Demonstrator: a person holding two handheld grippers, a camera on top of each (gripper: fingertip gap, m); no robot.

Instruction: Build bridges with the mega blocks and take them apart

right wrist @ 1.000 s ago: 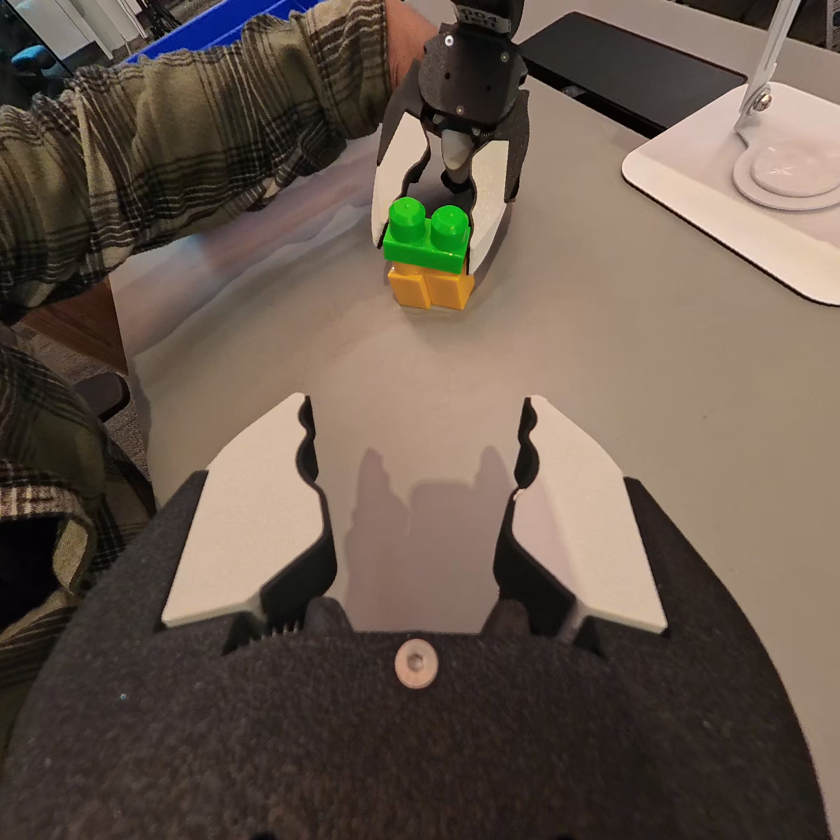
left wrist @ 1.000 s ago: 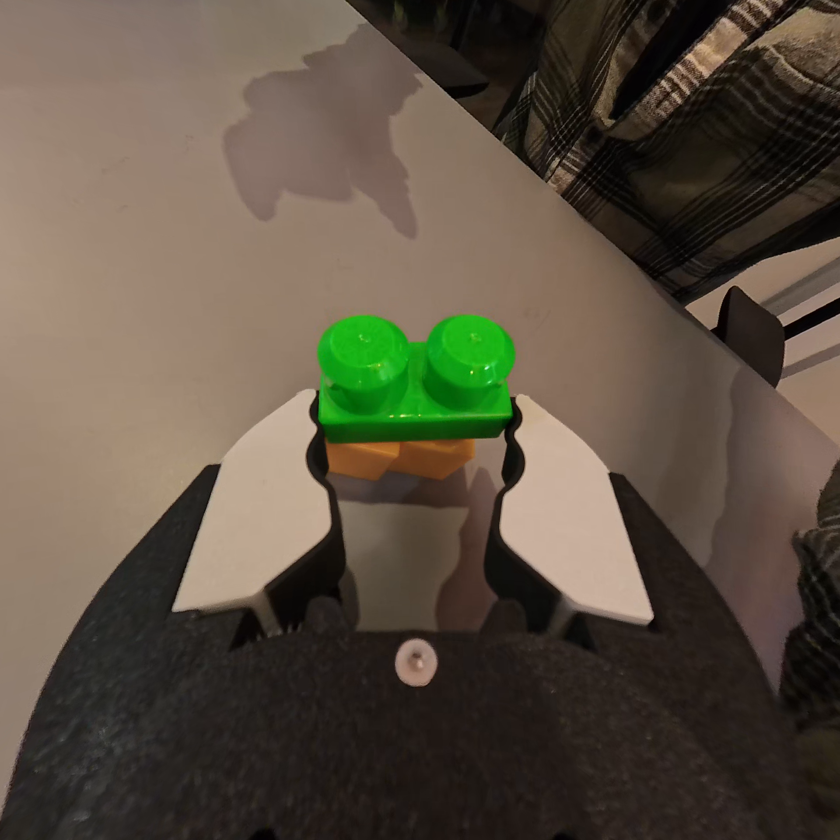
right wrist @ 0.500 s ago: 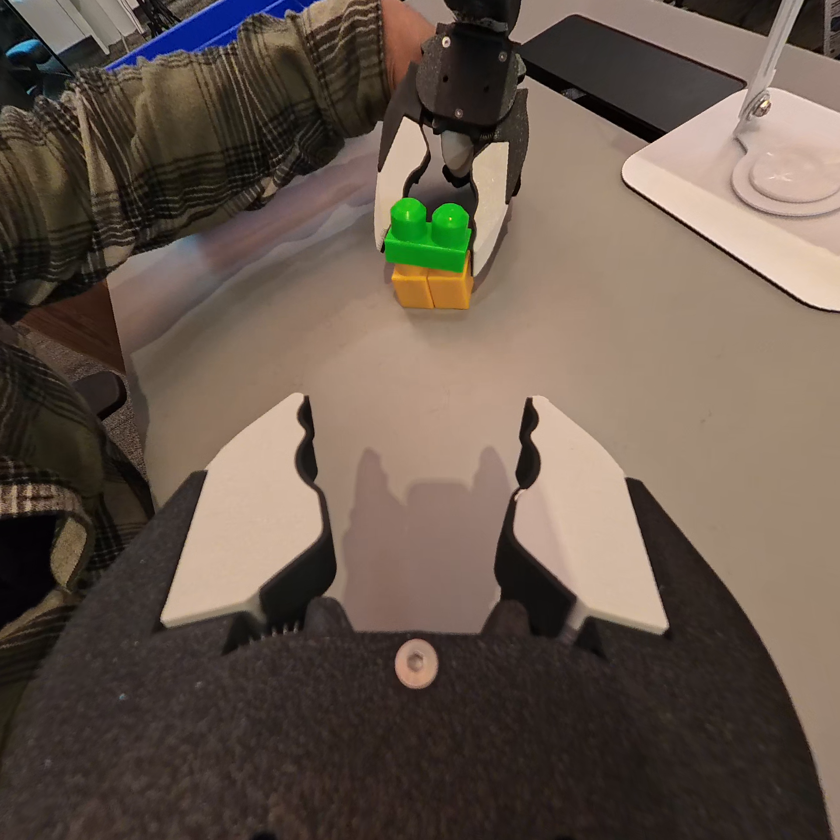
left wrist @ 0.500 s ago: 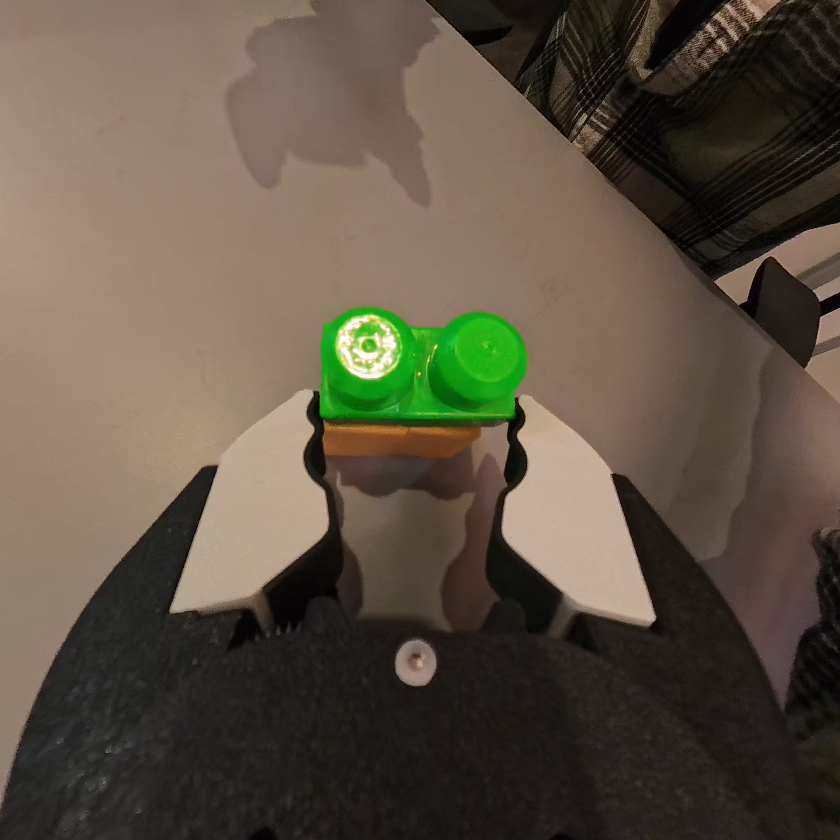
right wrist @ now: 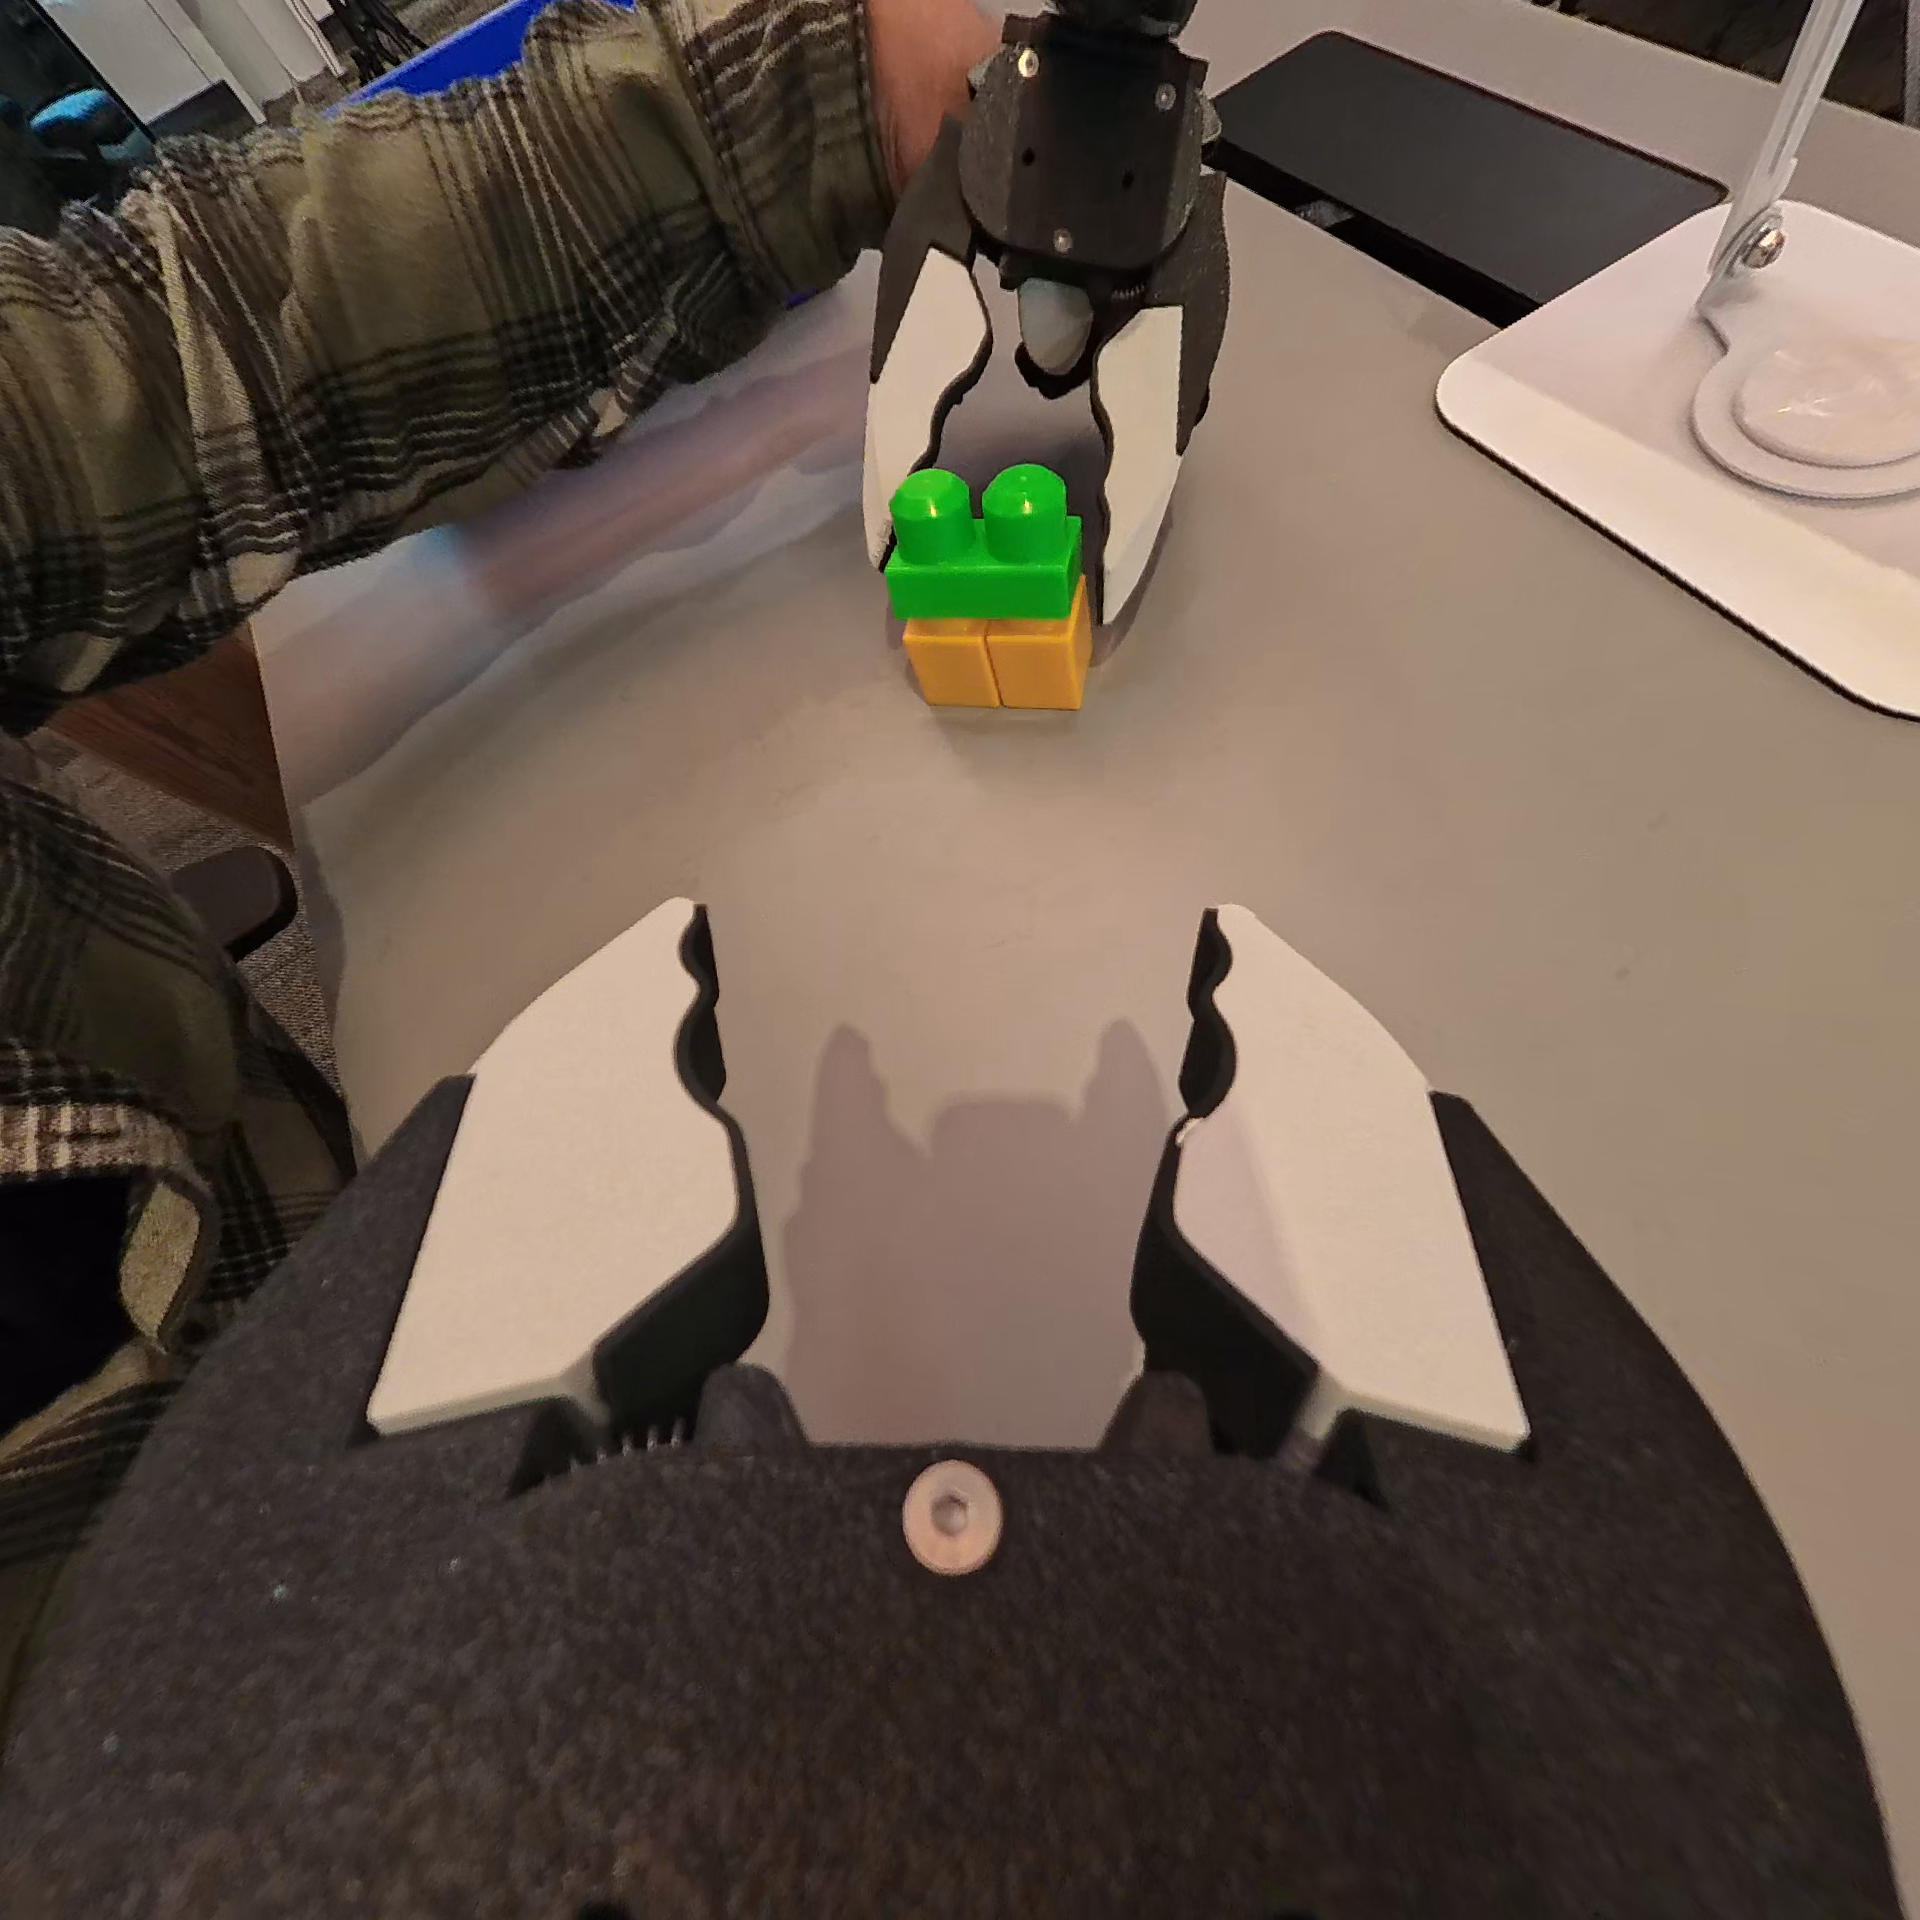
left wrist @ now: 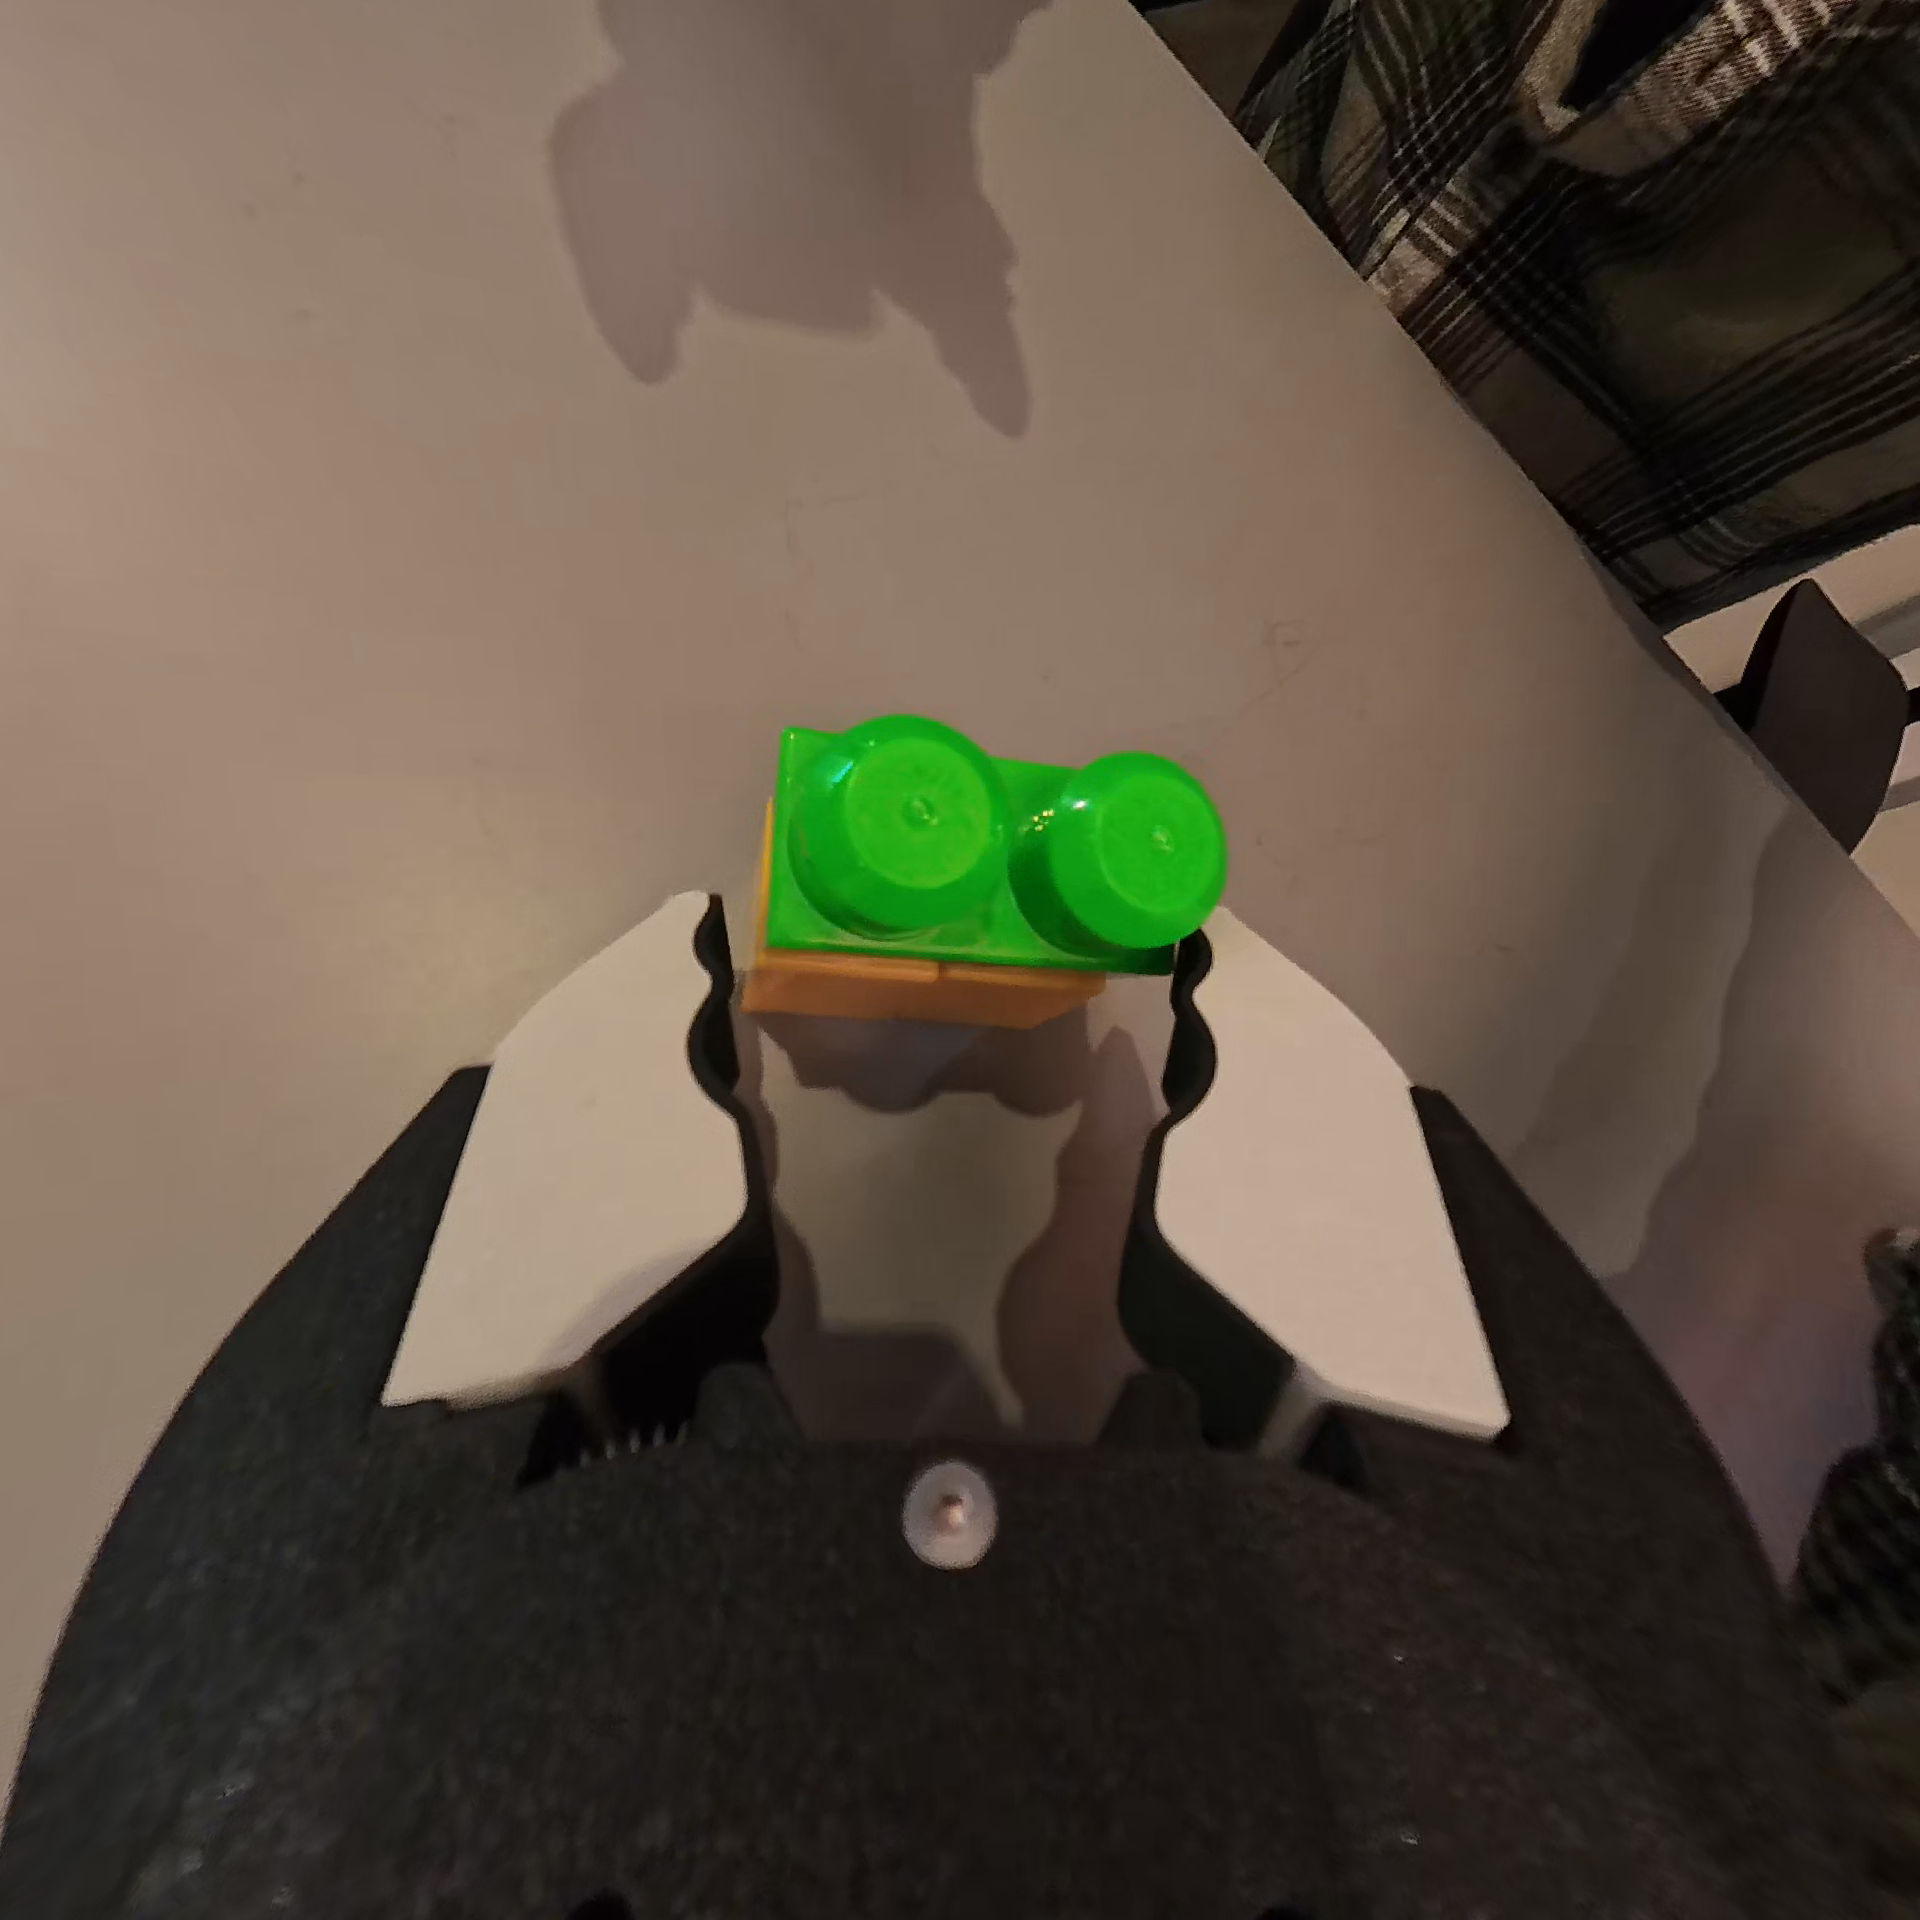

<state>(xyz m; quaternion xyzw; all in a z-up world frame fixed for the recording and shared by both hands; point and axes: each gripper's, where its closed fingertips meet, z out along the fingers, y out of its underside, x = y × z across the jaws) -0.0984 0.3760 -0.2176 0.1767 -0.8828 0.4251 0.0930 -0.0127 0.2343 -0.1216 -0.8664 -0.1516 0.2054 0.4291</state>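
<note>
Grey table [right wrist: 1455, 831]: a small stack sits mid-surface, green block [right wrist: 982, 551] pressed on yellow block [right wrist: 997, 657]. My left gripper [left wrist: 951, 940] straddles the stack, fingers spread beside the green block; whether they touch it I cannot tell. Right gripper [right wrist: 951, 961] spread, empty, well apart. Judged step: placing or pulling the green block. Next: closing squarely on it.

Right tongs [right wrist: 951, 997]: fingers spread wide, nothing between them, low over the grey counter [right wrist: 1455, 831].
Green block [right wrist: 982, 566]: stacked on the yellow block [right wrist: 995, 665], which stands on the counter.
Left tongs [right wrist: 1013, 540]: pointing down behind the stack, fingers flanking the green block; contact unclear.
Plaid sleeve [right wrist: 416, 312]: upper left.
White stand base [right wrist: 1714, 436]: far right.
</note>
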